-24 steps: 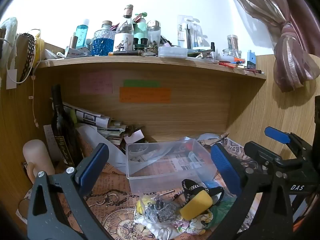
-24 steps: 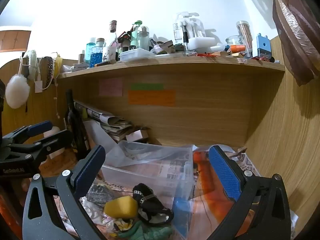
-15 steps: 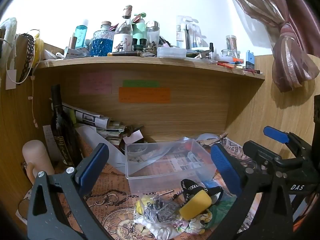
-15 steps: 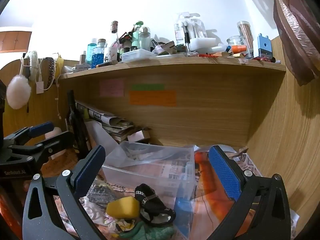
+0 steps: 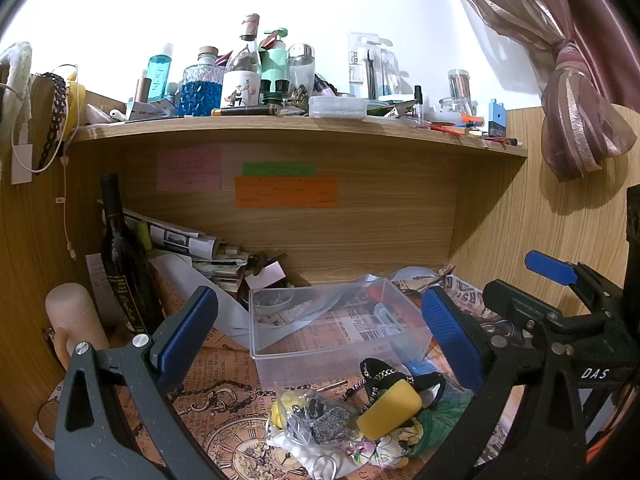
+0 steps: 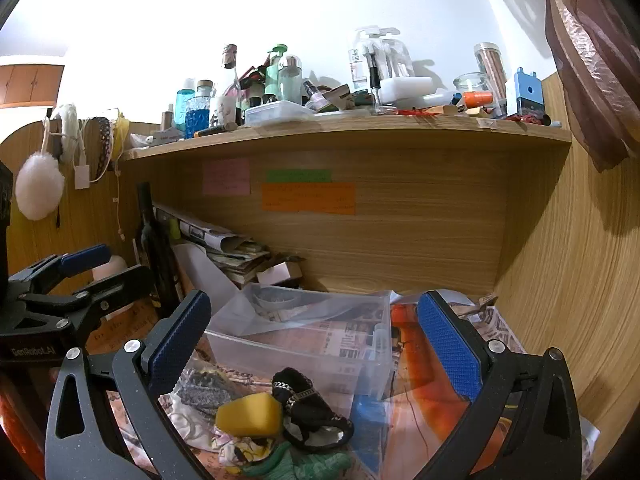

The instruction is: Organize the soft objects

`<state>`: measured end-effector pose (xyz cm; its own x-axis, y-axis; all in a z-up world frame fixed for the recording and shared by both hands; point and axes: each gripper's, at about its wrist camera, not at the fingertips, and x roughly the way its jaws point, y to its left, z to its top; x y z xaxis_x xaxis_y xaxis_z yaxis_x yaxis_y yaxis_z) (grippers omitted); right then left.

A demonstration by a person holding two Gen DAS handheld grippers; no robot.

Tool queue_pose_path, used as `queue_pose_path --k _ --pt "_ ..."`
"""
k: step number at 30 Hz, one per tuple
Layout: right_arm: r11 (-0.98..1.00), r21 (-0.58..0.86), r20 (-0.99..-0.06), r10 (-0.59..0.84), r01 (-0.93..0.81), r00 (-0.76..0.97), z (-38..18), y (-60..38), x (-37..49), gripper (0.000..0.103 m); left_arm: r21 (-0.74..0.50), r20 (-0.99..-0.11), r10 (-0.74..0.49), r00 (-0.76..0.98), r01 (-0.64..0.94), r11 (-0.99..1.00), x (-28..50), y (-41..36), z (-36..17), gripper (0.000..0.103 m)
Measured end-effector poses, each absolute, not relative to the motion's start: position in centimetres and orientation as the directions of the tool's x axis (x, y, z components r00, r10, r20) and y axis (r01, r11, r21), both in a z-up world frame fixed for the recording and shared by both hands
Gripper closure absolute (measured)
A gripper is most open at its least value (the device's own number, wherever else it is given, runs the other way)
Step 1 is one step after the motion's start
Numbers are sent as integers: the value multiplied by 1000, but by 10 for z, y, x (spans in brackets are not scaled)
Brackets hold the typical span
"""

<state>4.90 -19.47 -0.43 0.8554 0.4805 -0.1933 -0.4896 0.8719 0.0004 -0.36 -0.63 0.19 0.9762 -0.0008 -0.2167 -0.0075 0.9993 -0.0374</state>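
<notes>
In front of the clear rectangular plastic bin, on the paper-covered surface under the wooden shelf, lies a small heap of soft things: a yellow foam sponge, a black strappy fabric piece with a chain trim, a crumpled green cloth, a floral white cloth and a clear plastic bag of small dark items. The bin holds almost nothing; only a loose sheet of clear plastic drapes into it.

The left gripper hangs above the heap with its jaws spread wide and nothing between them. The right gripper hovers likewise, wide and empty, just beside the left.

The likeliest trouble is a tangled grasp. The sponge rests on the black strappy piece and the cloths, so closing on one item may well drag a neighbour along or let it drop short of the bin. The bag looks slippery and could slide out of the pads. The bin is light and stands close behind the heap; a gripper coming in low could shove it back towards the stacked papers and the dark glass wine bottle at the left, which looks easy to tip. With both grippers this close, they could also knock together over the same item.
</notes>
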Motion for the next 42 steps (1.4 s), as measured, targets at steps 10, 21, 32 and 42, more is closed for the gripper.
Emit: queue_pose_path --k 10,21,32,42 --pt "870 10 -187 485 -492 854 -4 -197 48 0 -30 -208 5 978 -11 999 -5 -7 6 0" --pt "871 6 -181 484 -491 856 -2 -196 46 0 -28 -205 6 979 -12 1000 -6 -7 5 0" --pt "870 6 -179 486 -493 855 -1 -196 46 0 -28 -206 4 979 -10 1000 -6 -8 7 0" --pt "871 7 -170 486 -492 857 2 -196 44 0 -26 -204 3 979 -8 1000 -6 -9 8 0"
